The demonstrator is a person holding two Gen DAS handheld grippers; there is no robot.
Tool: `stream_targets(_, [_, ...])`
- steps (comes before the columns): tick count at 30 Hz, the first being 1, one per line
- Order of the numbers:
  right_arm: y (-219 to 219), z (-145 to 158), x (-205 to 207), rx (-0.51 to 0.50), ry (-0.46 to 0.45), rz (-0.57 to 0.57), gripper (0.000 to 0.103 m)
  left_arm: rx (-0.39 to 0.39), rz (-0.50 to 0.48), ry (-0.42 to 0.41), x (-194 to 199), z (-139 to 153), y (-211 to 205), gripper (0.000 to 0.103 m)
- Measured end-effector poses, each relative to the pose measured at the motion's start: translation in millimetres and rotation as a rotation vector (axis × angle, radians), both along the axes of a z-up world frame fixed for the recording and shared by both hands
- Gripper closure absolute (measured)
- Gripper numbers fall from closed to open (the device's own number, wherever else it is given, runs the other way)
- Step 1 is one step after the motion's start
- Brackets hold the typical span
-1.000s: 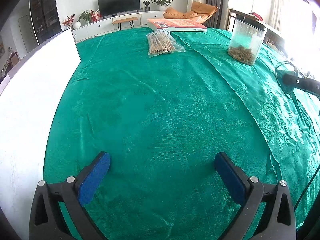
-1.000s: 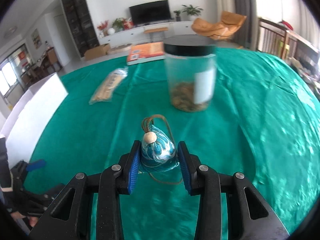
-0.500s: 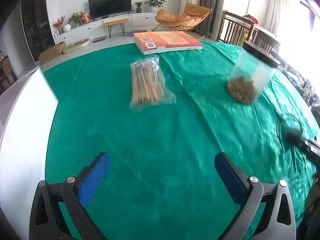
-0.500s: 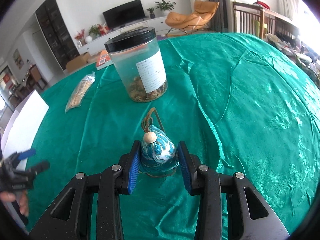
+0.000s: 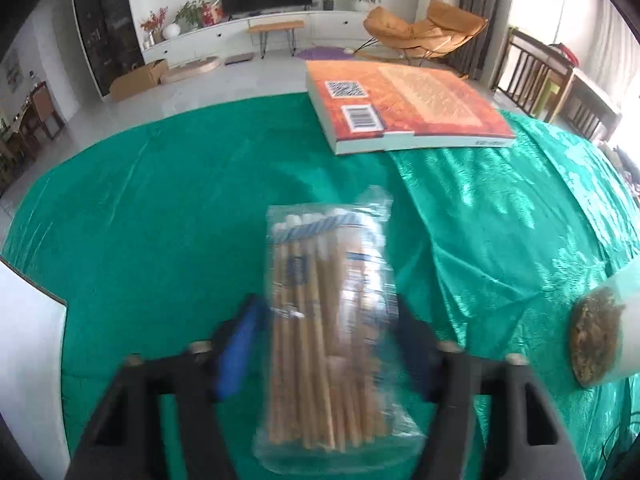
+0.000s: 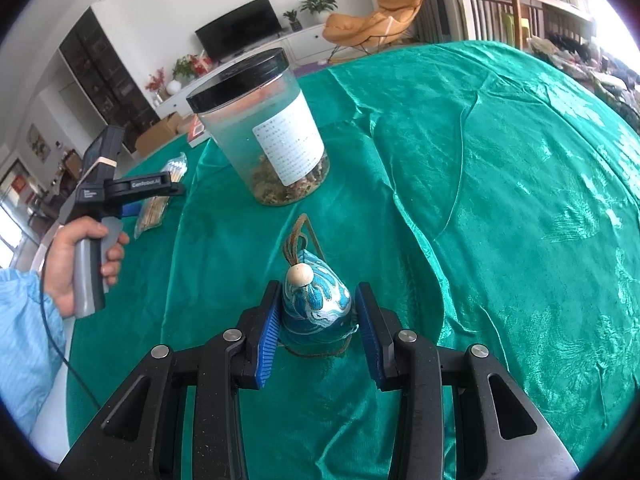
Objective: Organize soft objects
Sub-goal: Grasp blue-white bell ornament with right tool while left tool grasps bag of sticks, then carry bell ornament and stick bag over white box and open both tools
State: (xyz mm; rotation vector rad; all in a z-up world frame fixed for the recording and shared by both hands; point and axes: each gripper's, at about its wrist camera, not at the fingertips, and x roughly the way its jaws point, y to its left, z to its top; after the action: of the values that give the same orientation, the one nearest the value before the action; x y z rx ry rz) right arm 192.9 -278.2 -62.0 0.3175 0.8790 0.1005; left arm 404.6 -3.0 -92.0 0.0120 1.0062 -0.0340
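So the left gripper (image 5: 326,344) had just been closing in on the clear crinkly bag of wooden sticks (image 5: 328,328), which sat between its blue pads. The picture was too blurry to say whether they actually pressed on the plastic, so I couldn't tell if it was gripped.

The right gripper (image 6: 316,332) was clamped narrow on a little blue-and-white embroidered pouch (image 6: 316,304): cone-shaped, squishy-looking fabric, with a wooden bead and a brown cord loop on top. It looked to be resting on the shiny green tablecloth (image 6: 500,184).

Further out stood a clear round plastic jar (image 6: 264,128) with a black lid and dried bits inside, plus an orange paperback (image 5: 404,108) lying flat.

My read: both soft things were only at the pick-up stage, nothing sorted anywhere yet. I couldn't see any obvious spot for them.
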Motion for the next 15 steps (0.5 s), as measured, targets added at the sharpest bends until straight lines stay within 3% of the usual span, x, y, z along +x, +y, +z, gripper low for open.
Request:
stream_targets(2, [-4.9,2.8,-0.4,0.001,-0.013,-0.021,0.064,-0.01,-0.026,-0.008,-7.6,8.9,-3.7,0.07])
stream_targets(8, [-13.9,7.4,-3.7,-0.005,-0.045,-0.061,0.064,-0.05,-0.077,-0.12,-84.4,61.4,-11.6,0.071])
stream_targets(15, [-4.6,13.4,-26.6,-0.064,-0.101,-0.066,0.064,0.004,-0.132,-0.223,-172.1,109.2,-17.6,0.071])
